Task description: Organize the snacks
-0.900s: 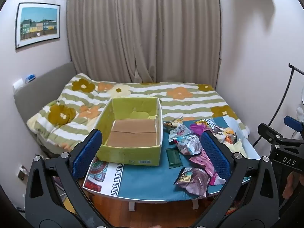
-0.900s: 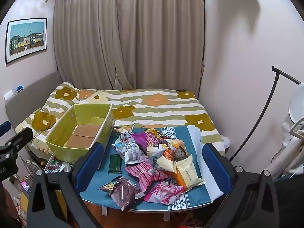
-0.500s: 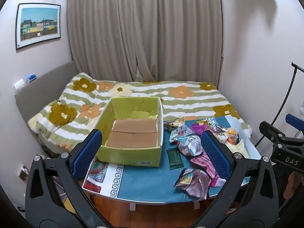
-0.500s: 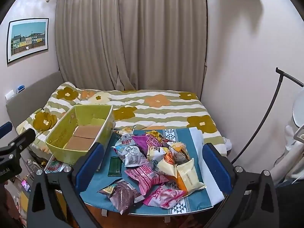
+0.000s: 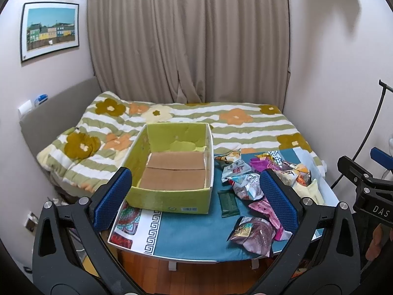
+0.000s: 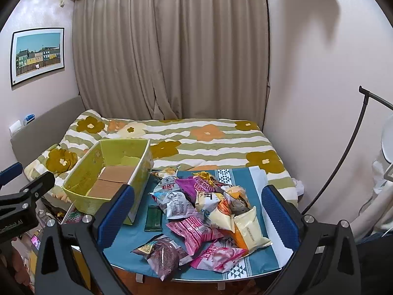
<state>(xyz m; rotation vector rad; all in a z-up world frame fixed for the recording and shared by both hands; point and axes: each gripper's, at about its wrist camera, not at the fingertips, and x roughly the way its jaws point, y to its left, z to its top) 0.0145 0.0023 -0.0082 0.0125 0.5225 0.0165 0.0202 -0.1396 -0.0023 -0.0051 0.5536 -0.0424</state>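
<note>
Jaws: I see both the left gripper [image 5: 194,196] and the right gripper [image 6: 196,211] spread wide, holding nothing.
Snack pile [image 6: 208,204]: lower centre of the right view, between its jaws; lower right in the left view.
Box [image 5: 172,169]: empty, left of the pile on the tabletop [image 5: 191,233].
Nearer hand: the right, I judge.
Dark green bar [image 6: 152,218]: long axis runs away from me.

A box [image 5: 172,172] sits on the left part of the worktop [image 5: 191,236], and a pile of snack bags [image 6: 208,209] lies on the right part. One small flat packet [image 5: 228,202] lies alone between the box and the pile, and one bag [image 5: 253,236] lies at the front edge. Behind the worktop is a bed [image 5: 245,123], with a curtain [image 5: 189,39] behind it and a picture [image 5: 49,30] on the left wall.
</note>
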